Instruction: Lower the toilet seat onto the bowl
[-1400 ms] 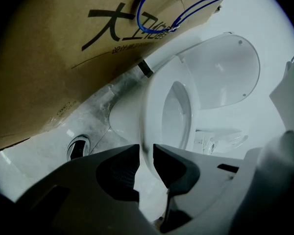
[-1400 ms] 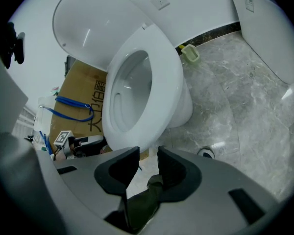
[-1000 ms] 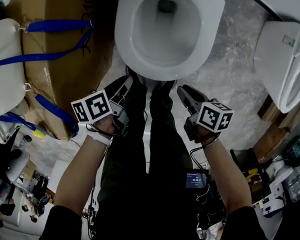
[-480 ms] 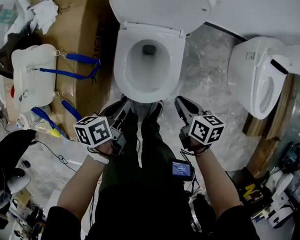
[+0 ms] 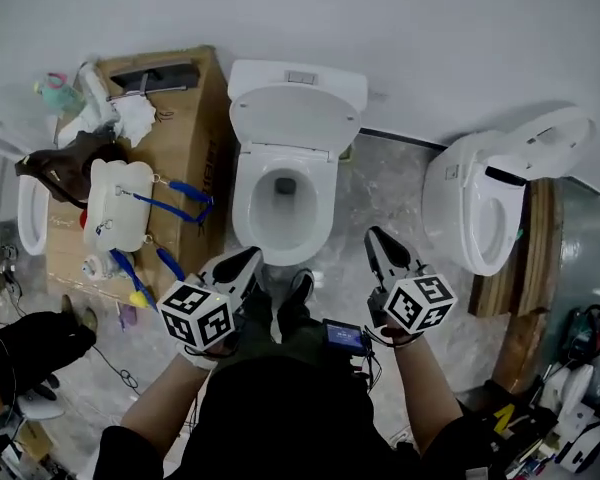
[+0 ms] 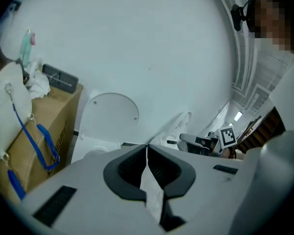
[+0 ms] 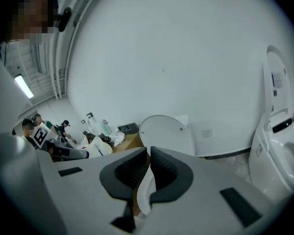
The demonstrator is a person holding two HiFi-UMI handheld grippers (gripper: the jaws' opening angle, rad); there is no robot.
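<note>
The white toilet stands against the back wall in the head view, its bowl open. Its lid and seat are tipped up against the tank. My left gripper hangs just before the bowl's front left, jaws shut with nothing between them. My right gripper is to the right of the bowl's front, also shut and empty. In the left gripper view the closed left gripper points toward the raised lid. The right gripper faces the same lid from a distance.
A second toilet with a raised lid stands to the right on a wooden pallet. Left of the bowl is a cardboard box carrying a white container with blue straps. Cables and tools litter the floor at both sides.
The head view has lifted and drawn back, so the toilet looks smaller and farther away. Both grippers have come off the bowl's front edge and their jaws have closed.
</note>
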